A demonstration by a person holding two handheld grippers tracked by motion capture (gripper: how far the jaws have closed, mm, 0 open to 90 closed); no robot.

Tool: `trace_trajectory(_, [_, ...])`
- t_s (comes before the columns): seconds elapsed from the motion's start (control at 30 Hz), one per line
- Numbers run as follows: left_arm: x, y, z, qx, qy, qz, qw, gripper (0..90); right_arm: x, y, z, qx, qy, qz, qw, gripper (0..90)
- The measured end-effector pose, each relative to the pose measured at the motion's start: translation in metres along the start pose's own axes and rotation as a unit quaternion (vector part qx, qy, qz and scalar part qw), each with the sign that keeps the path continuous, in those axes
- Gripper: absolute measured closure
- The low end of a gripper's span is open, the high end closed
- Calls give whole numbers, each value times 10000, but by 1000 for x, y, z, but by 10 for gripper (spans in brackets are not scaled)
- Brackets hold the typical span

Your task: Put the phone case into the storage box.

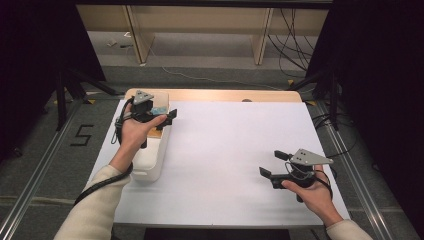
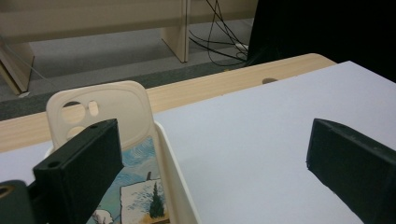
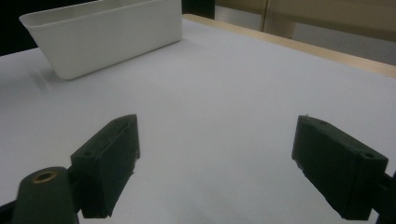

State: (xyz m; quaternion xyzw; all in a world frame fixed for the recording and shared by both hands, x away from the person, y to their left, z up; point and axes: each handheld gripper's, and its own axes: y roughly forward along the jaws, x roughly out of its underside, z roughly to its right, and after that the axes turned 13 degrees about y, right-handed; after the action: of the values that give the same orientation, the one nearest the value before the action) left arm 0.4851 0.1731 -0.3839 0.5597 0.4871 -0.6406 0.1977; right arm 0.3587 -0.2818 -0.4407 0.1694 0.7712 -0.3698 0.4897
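Hovering wide open and empty over the bin (image 1: 150,160), the left gripper (image 1: 167,117) seems about to pick a phone case (image 2: 105,112); next, lower and close. Right gripper (image 1: 274,164) idles, agape.

A cream phone case (image 2: 112,109) with camera cut-outs stands propped upright at the white bin's (image 1: 150,160) far end. Another case with a painted swirling-sky print (image 2: 135,186) lies inside it, toward six o'clock.
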Motion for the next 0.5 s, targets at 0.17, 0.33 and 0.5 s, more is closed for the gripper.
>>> trace_trajectory(0.17, [3,-4,6,85,20,47,10000,27,0,0,0,2,-5,11,10000,159])
trace_trajectory(0.33, [6,-7,13,168,75,61,9998,32,0,0,0,-1,-11,15,10000,159])
trace_trajectory(0.5, [8,-11,22,293,167,134,9993,32,0,0,0,1,-10,18,10000,159])
